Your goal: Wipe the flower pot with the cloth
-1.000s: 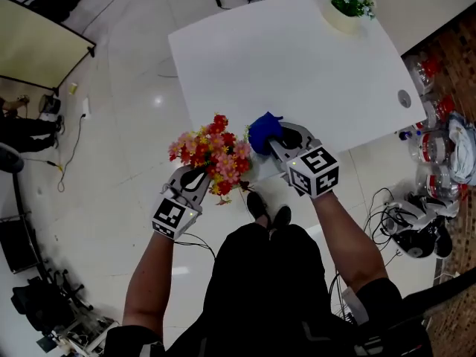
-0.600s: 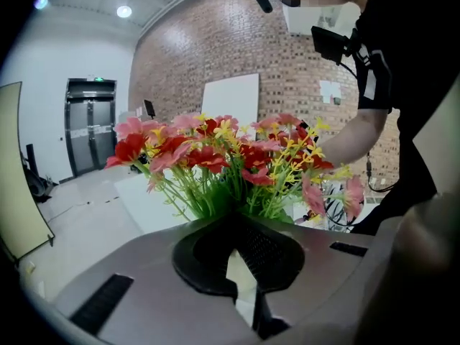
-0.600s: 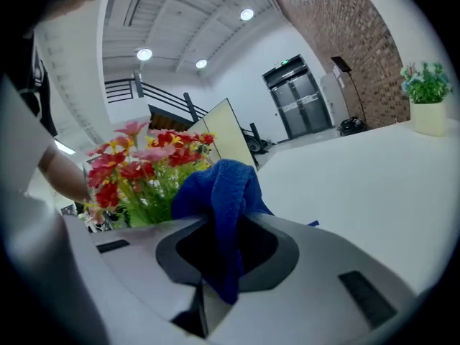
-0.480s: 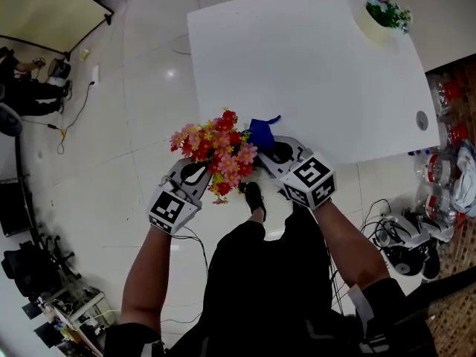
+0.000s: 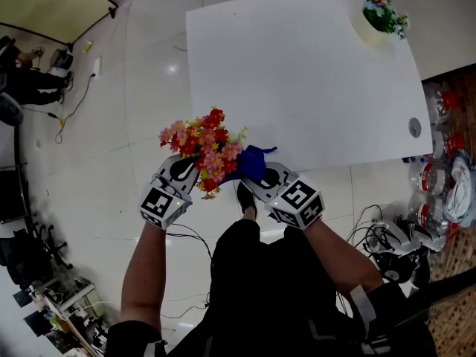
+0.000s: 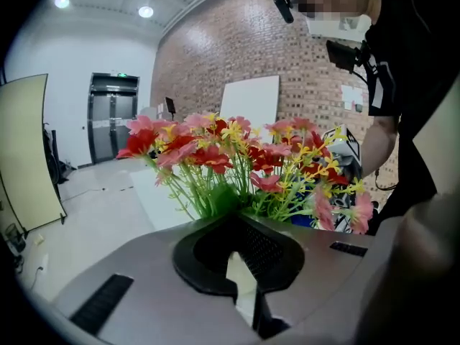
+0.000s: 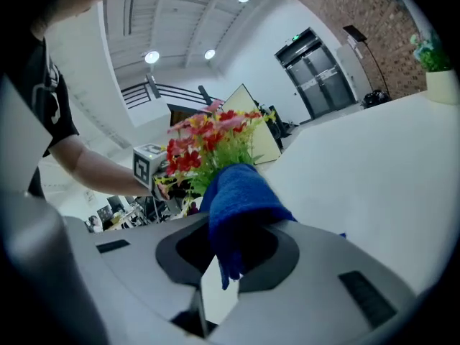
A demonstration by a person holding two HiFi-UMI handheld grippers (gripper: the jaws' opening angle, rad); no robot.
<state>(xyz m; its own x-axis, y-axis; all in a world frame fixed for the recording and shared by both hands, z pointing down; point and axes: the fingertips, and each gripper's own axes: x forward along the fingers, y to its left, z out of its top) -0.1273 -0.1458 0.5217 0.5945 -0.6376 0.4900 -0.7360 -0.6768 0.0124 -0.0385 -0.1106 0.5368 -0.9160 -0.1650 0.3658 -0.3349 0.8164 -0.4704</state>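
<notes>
1. Pot: I cannot pick it out in any view, as it sits under its flowers [image 5: 202, 149] and behind the left gripper [image 5: 189, 171]. The bunch is held in the air over the floor [image 5: 111, 110], just off the near edge of the bench [image 5: 297, 73].
2. Left fingers [image 6: 129, 293]: drawn in at the base of the stems, so I log them as clamped on the pot. The pale sliver in the gap may be the pot or the floor; I cannot tell which.
3. Cloth [image 5: 251, 162]: blue and bunched, pinched between the right fingers [image 7: 345, 264], with a loose end hanging into the gap. It lies against the right side of the flowers.
4. Right gripper [image 5: 262, 174]: just beside the left one, both ahead of my operator's legs.
5. Head view only: the whole bench top, a second plant [image 5: 381, 17] at its far right corner, a shoe [image 5: 245, 197] below the cloth, and bottles [image 5: 431, 177] on the floor to the right.
6. Left gripper view only: a brick wall [image 6: 215, 56] and a double door [image 6: 111, 117]. The right cube [image 6: 350, 146] is half hidden behind the blooms.
7. Right gripper view only: ceiling lamps [image 7: 152, 57], and the left cube [image 7: 149, 165] beside the flowers.
</notes>
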